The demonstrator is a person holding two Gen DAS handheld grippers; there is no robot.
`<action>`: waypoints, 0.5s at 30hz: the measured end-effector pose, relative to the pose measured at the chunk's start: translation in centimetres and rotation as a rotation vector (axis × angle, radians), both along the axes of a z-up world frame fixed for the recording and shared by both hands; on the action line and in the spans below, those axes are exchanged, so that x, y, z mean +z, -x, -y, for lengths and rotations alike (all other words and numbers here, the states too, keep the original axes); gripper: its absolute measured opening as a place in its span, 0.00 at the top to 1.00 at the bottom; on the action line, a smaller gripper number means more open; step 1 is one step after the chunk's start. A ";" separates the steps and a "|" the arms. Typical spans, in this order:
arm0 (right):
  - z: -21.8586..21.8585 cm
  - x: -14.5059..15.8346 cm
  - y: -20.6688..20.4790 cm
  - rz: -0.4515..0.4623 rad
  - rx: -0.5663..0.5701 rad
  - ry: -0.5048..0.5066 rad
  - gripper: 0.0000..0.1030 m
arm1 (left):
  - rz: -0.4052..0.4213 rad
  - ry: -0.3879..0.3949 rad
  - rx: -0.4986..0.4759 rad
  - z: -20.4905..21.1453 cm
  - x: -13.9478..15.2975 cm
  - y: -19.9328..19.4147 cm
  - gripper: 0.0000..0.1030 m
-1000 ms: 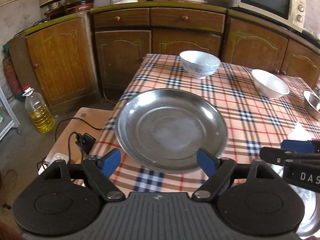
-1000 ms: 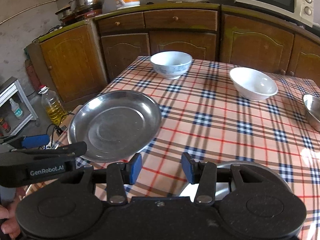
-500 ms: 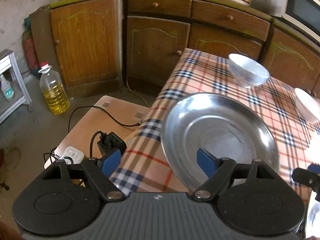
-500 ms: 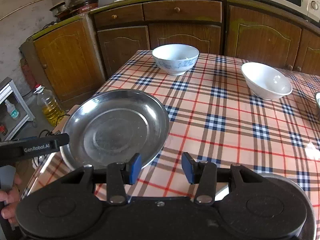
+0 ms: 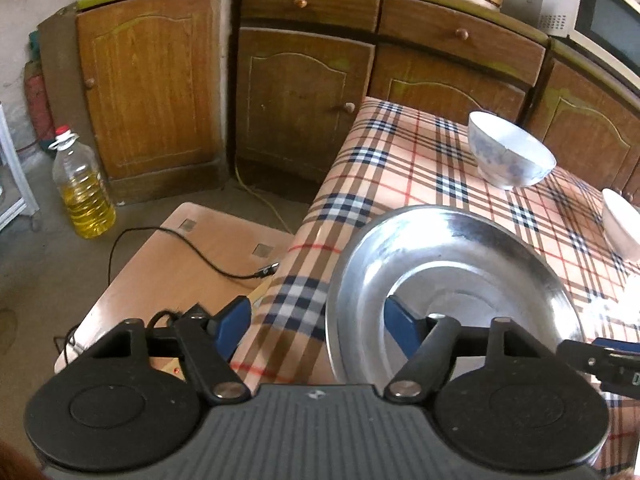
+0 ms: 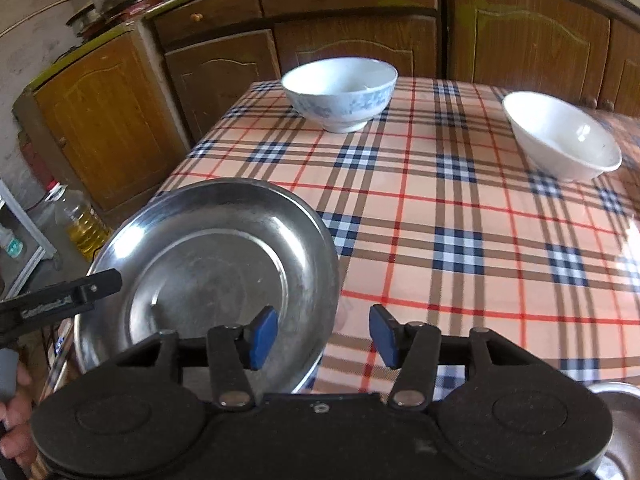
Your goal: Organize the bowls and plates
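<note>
Left tongs closing astride the left rim of the steel plate: one blue pad outside over the table edge, the other over the plate's inner surface, pads not yet pressing. Right tongs opening, astride the plate's right rim, one pad above the plate's interior, the other over the cloth; nothing gripped. Plate lying flat at the near left corner of the table, on the checked cloth. Blue-patterned bowl upright toward the far edge, well apart from the plate. Plain white bowl upright to the right of it. Part of a second steel vessel at the near right, mostly hidden. Oil bottle on the floor beside the wooden cabinets.
</note>
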State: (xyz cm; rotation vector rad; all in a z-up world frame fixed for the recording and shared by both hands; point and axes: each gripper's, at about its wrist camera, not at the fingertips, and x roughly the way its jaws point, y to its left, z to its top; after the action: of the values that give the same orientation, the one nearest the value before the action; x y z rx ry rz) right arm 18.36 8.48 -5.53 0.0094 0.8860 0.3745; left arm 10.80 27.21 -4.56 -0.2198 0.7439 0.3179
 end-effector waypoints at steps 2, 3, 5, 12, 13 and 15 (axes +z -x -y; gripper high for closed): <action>-0.2 -0.5 -0.6 -0.017 -0.004 -0.011 0.37 | -0.012 -0.010 -0.011 -0.1 -0.4 -0.6 0.38; -0.3 -0.8 -0.8 -0.024 -0.003 -0.017 0.37 | -0.021 -0.006 -0.013 -0.2 -0.6 -0.8 0.41; -0.5 -0.9 -1.0 -0.007 0.001 -0.024 0.35 | -0.007 -0.007 -0.016 -0.3 -0.7 -1.0 0.44; -1.2 -0.9 -1.0 0.022 0.010 -0.039 0.70 | 0.023 -0.056 -0.074 0.5 -0.5 -1.2 0.74; -1.1 -1.0 -1.1 0.022 0.002 -0.043 0.75 | 0.029 -0.052 -0.073 0.4 -0.5 -1.1 0.76; -0.4 -0.9 -1.2 0.008 -0.011 -0.073 0.78 | 0.044 -0.005 -0.064 -0.2 -0.5 -0.8 0.80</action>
State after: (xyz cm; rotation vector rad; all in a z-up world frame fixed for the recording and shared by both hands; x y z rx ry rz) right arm 19.52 8.89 -6.44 0.0795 0.8637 0.3960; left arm 11.62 27.36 -5.04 -0.1979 0.7048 0.2533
